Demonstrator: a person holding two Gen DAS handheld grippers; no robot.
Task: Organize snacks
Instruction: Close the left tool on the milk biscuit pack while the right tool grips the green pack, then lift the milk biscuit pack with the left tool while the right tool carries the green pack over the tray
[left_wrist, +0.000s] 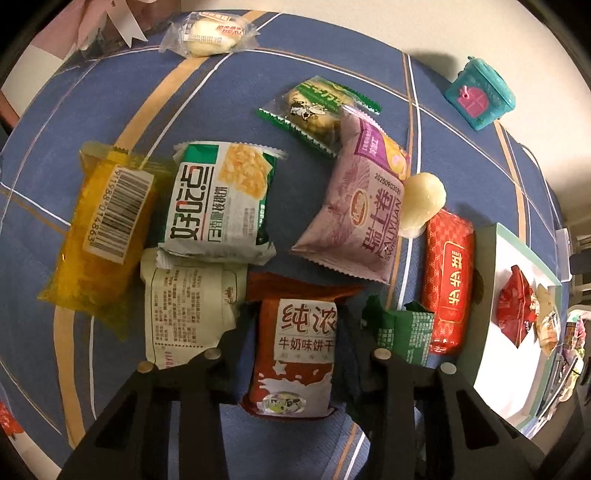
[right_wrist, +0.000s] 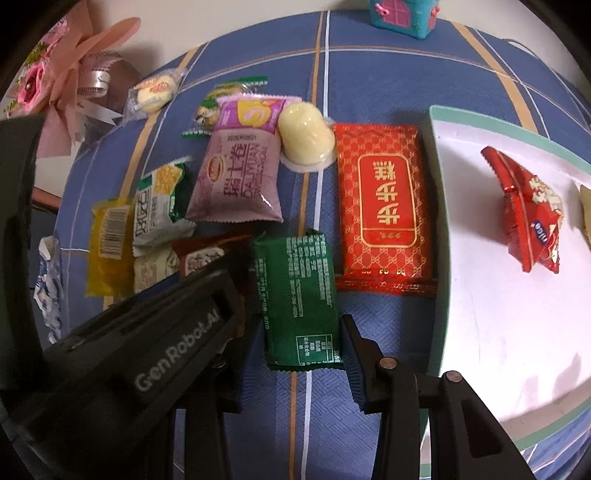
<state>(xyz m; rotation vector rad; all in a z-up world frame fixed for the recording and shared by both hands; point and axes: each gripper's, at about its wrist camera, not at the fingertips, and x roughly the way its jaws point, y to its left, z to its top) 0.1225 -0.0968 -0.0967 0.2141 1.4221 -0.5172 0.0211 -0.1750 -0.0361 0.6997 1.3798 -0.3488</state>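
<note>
Both tools point steeply down at the worktop. The left tool (left_wrist: 295, 354) is closed on the brown milk biscuit packet (left_wrist: 295, 354); the right tool (right_wrist: 301, 332) grips the green packet (right_wrist: 301, 295) lying beside the red packet (right_wrist: 384, 206), near the white tray (right_wrist: 439, 229). The left tool's body hides the right tool's left finger, and the biscuit packet covers part of the cream packet (left_wrist: 188, 306).

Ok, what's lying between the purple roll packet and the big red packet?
A pale yellow jelly cup sits between the purple packet and the red packet, touching the purple one; the right wrist view shows it best.
</note>
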